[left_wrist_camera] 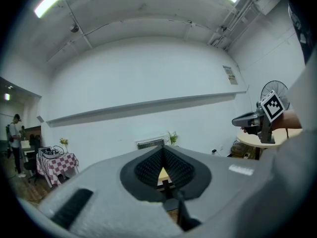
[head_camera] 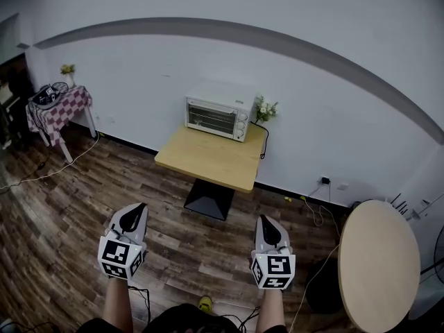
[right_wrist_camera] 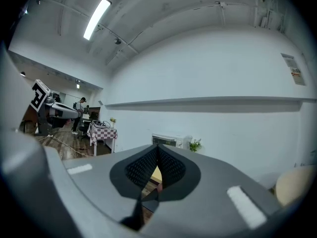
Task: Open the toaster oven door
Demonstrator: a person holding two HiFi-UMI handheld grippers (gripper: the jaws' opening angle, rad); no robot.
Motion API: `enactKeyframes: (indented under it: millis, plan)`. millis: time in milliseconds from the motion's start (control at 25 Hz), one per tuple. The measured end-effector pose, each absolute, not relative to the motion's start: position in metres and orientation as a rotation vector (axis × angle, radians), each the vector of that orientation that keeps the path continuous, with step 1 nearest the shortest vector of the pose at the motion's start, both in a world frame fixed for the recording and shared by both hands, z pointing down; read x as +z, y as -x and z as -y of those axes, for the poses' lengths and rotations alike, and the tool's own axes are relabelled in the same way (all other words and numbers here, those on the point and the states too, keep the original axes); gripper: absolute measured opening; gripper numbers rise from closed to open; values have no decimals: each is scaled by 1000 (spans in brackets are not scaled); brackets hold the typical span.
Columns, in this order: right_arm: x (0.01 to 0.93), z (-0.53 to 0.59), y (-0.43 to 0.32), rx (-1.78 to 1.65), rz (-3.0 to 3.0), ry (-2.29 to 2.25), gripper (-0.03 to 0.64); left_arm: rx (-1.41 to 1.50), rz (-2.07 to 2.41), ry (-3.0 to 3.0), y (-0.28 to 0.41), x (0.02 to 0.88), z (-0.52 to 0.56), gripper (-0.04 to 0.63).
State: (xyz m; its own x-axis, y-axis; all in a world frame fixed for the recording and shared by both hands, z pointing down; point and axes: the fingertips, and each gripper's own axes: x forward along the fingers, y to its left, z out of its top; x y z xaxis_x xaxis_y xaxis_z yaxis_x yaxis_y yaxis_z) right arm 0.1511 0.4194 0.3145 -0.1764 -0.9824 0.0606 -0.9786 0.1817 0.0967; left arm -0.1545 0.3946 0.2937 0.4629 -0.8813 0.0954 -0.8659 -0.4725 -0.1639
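Observation:
A white toaster oven [head_camera: 218,111] stands at the back of a small wooden table [head_camera: 208,159] against the wall, its glass door closed. It shows small and far off in the left gripper view [left_wrist_camera: 151,144] and the right gripper view [right_wrist_camera: 167,141]. My left gripper [head_camera: 138,209] and right gripper [head_camera: 266,223] are held level over the floor, well short of the table. Both are shut with nothing between the jaws. The right gripper [left_wrist_camera: 247,121] also appears at the right of the left gripper view.
A small plant [head_camera: 266,109] sits beside the oven, with a black cord down the wall. A checkered side table [head_camera: 59,111] stands far left. A round wooden table [head_camera: 378,266] is at the right. Cables lie on the wood floor [head_camera: 83,186].

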Motion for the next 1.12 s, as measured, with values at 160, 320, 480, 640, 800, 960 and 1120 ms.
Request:
enactKeyframes:
  millis: [160, 320, 480, 640, 800, 960, 1120]
  plan:
    - [320, -401, -160, -36, 2348, -1926, 12, -261, -1565, 2590, 143, 289, -379, -2]
    - [323, -382, -169, -41, 2379, -1904, 12, -259, -1590, 2570, 131, 287, -366, -2]
    - [326, -363, -180, -40, 2409, -1877, 12, -277, -1606, 2555, 115, 290, -352, -2]
    - [331, -349, -191, -37, 2418, -1861, 12, -288, -1606, 2560, 100, 296, -338, -2]
    - [332, -334, -200, -30, 2424, -1858, 12, -289, -1598, 2556, 89, 296, -324, -2]
    - [336, -317, -204, -23, 2420, -1859, 12, -311, -1583, 2560, 82, 303, -307, -2]
    - [342, -303, -197, -20, 2420, -1849, 12, -296, -1582, 2577, 85, 310, -292, -2]
